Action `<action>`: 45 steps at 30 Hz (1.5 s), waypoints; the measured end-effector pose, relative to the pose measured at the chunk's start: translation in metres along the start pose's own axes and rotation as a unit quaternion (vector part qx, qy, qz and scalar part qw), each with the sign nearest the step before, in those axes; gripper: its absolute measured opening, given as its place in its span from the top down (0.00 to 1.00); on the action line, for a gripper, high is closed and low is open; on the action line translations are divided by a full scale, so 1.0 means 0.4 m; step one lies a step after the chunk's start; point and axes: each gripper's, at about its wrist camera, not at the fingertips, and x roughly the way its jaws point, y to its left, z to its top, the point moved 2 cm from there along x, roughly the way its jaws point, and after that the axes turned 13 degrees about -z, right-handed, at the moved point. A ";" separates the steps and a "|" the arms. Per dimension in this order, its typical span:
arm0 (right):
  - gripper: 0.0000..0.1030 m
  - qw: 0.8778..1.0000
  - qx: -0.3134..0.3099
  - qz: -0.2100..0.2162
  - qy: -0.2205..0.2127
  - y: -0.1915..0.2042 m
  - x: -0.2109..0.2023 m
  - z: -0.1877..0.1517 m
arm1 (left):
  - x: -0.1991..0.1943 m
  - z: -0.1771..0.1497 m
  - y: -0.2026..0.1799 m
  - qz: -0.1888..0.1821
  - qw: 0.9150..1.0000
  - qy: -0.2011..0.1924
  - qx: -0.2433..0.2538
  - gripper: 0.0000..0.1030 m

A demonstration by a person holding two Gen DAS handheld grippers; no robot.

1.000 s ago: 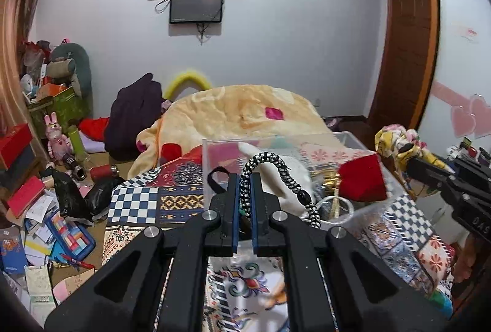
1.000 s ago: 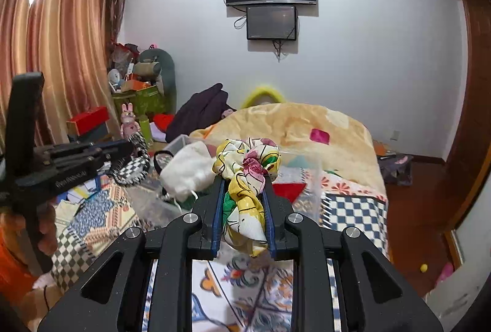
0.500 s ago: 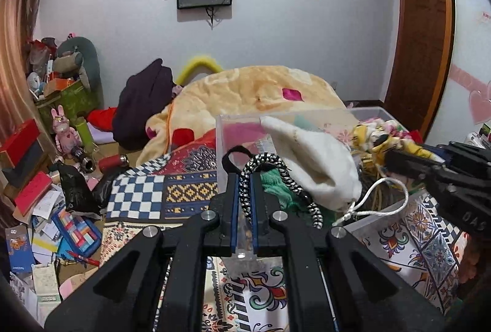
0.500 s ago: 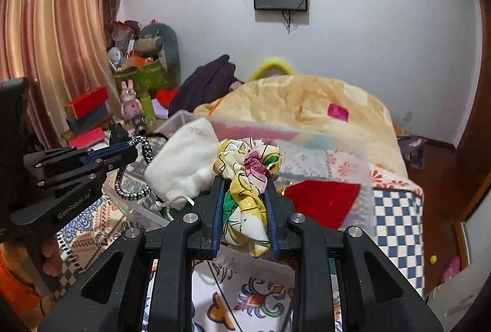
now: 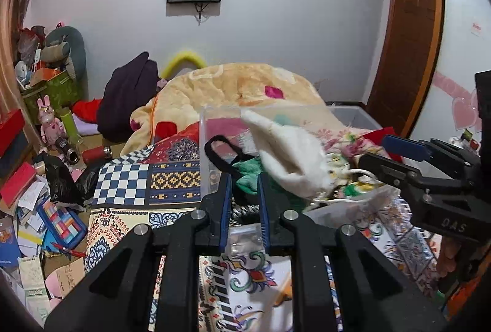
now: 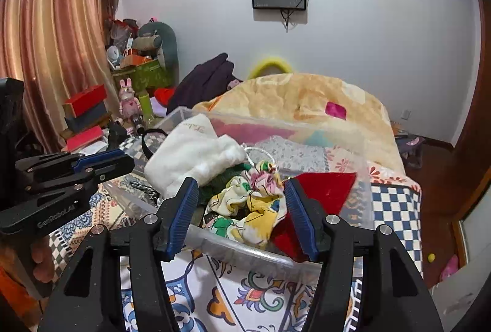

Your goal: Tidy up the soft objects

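Since the earlier frame both grippers had let go: the right gripper (image 6: 239, 203) had spread wide and its floral scarf (image 6: 245, 206), yellow, pink and green, lay crumpled in the clear bin (image 6: 245, 249) beside a red cloth (image 6: 325, 187), while the left gripper (image 5: 244, 203) stood parted and the black-and-white cord (image 5: 242, 213) lay below between its fingers. A white pouch (image 5: 288, 157) sat on top of the pile over a green cloth (image 5: 248, 175). Most of the cord was hidden behind the left fingers, so whether they touched it could not be made out.
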 end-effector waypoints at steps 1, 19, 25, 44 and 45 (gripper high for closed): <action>0.46 1.000 0.003 0.001 -0.006 -0.005 -0.016 0.004 | -0.017 0.005 -0.010 -0.004 1.000 -0.007 0.001 0.83; 0.20 0.987 0.042 -0.015 -0.156 -0.069 -0.319 0.082 | -0.317 0.104 -0.182 -0.020 0.987 -0.149 0.058 0.22; 0.03 0.979 0.055 -0.022 -0.193 -0.076 -0.394 0.084 | -0.394 0.110 -0.223 -0.013 0.980 -0.186 0.076 0.04; 0.00 0.974 0.056 -0.026 -0.219 -0.065 -0.433 0.067 | -0.439 0.090 -0.265 -0.003 0.975 -0.203 0.088 0.00; 0.00 0.974 0.057 -0.026 -0.218 -0.066 -0.431 0.068 | -0.436 0.089 -0.267 -0.003 0.975 -0.203 0.088 0.00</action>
